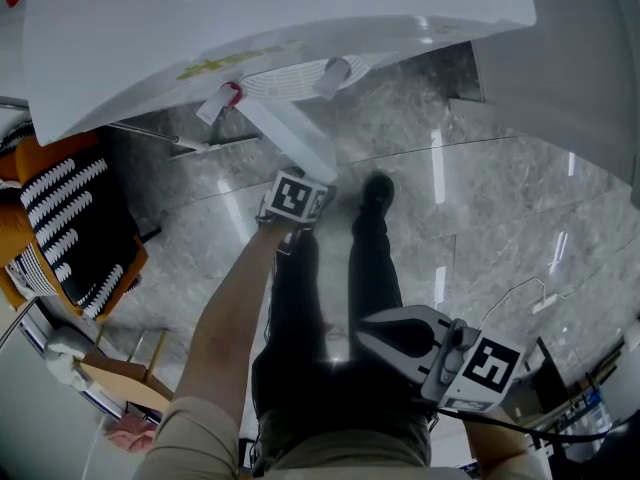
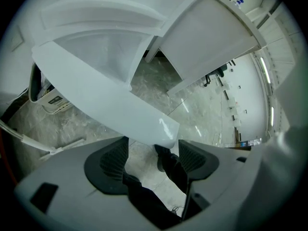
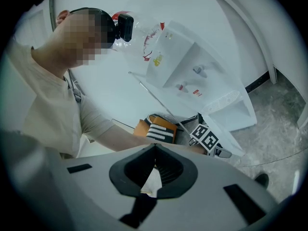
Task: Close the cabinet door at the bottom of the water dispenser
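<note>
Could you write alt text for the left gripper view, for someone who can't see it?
The left gripper, its two dark jaws apart, has the corner of an open white cabinet door at its jaw tips. Behind the door stands the white water dispenser. Below are a grey marble floor and the person's dark trouser leg.

water dispenser [image 1: 250, 28]: white | cabinet door [image 1: 290, 138]: white | floor [image 1: 480, 198]: grey, marbled, pale veins | fabric item [image 1: 70, 228], left edge: orange, black panel with white dashes | marker cube [image 1: 295, 196], centre: black-and-white squares | trousers [image 1: 370, 268]: black
</note>
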The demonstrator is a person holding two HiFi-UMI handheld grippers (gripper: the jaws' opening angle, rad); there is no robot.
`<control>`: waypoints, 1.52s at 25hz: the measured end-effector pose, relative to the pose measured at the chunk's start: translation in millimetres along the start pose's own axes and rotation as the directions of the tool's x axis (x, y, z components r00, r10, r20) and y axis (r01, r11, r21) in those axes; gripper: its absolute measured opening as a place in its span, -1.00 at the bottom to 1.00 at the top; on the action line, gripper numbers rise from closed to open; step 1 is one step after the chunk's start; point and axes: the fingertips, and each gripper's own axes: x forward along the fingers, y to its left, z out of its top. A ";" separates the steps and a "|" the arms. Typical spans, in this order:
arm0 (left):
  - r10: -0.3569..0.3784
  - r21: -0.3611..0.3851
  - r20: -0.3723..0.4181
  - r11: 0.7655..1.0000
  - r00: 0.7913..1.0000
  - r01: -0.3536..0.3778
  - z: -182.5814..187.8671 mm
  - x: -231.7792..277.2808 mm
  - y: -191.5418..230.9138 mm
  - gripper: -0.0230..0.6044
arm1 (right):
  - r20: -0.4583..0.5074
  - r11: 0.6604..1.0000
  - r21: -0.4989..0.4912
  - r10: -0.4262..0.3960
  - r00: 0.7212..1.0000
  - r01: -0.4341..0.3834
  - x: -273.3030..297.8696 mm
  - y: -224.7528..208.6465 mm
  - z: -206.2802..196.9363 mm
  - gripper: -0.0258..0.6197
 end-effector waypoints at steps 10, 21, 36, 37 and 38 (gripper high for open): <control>0.004 0.047 0.009 0.999 1.000 -0.005 18.5 2.8 -8.6 0.07 | 0.004 1.000 -0.001 -0.009 1.000 0.009 -8.1 -6.7 -0.8 -0.87; 0.009 0.121 0.035 0.993 0.999 -0.014 44.0 7.3 -20.4 0.07 | 0.031 1.000 0.010 -0.014 0.999 0.013 -14.6 -12.1 5.1 -0.87; 0.039 0.206 0.035 0.977 0.999 -0.045 62.8 16.9 -25.6 0.07 | 0.043 0.999 0.019 -0.028 0.999 0.028 -26.6 -21.2 0.9 -0.87; 0.033 0.201 0.029 0.979 0.999 -0.038 61.9 19.2 -26.3 0.07 | 0.045 0.999 0.020 -0.029 0.999 0.028 -27.2 -21.5 1.1 -0.87; 0.030 0.199 0.028 0.979 0.999 -0.035 62.4 20.5 -26.5 0.07 | 0.045 0.999 0.021 -0.030 0.999 0.029 -27.9 -21.9 1.2 -0.87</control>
